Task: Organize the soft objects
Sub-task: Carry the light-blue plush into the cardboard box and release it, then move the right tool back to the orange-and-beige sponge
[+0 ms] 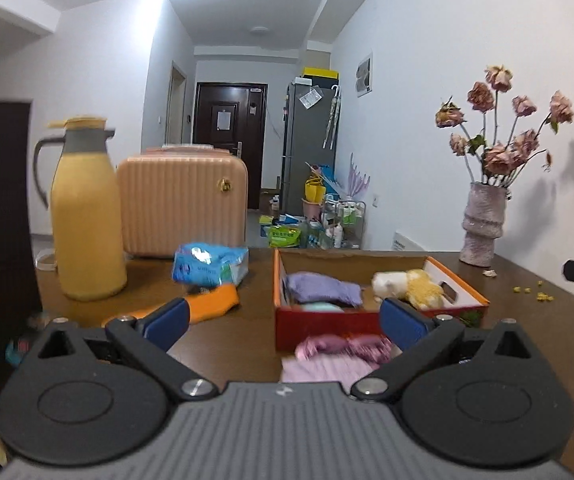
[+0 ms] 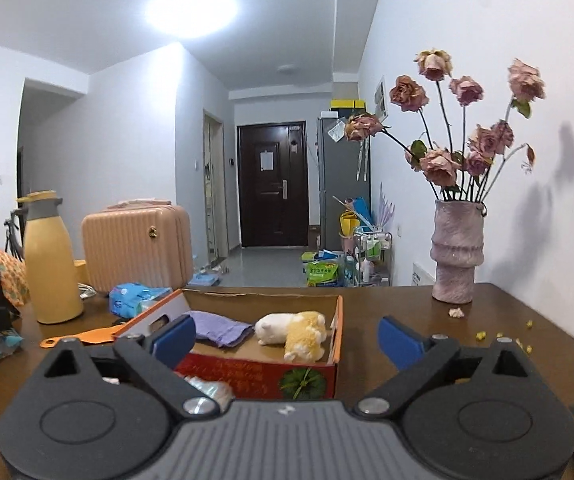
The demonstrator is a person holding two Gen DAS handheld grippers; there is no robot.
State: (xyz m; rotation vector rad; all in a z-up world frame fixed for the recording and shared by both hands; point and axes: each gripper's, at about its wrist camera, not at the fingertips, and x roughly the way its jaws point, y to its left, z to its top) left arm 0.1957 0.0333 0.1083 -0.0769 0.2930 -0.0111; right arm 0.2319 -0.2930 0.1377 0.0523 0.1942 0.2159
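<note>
A red cardboard box (image 1: 327, 326) (image 2: 263, 376) sits on the brown table. Inside lie a purple cloth (image 1: 325, 288) (image 2: 219, 330) and a white-and-yellow plush toy (image 1: 411, 286) (image 2: 295, 334); a pale teal item (image 1: 319, 307) shows in the left wrist view. A pink cloth (image 1: 339, 356) lies on the table in front of the box, just ahead of my left gripper (image 1: 283, 320), which is open and empty. My right gripper (image 2: 287, 340) is open and empty before the box. A blue tissue pack (image 1: 207, 266) (image 2: 135, 298) and an orange item (image 1: 207, 304) (image 2: 83, 336) lie left of the box.
A yellow thermos jug (image 1: 85, 216) (image 2: 51, 264) and a peach hard case (image 1: 183, 204) (image 2: 137, 248) stand at the back left. A pink vase of dried roses (image 1: 483, 224) (image 2: 457, 252) stands at the back right, with yellow crumbs (image 1: 535, 294) nearby.
</note>
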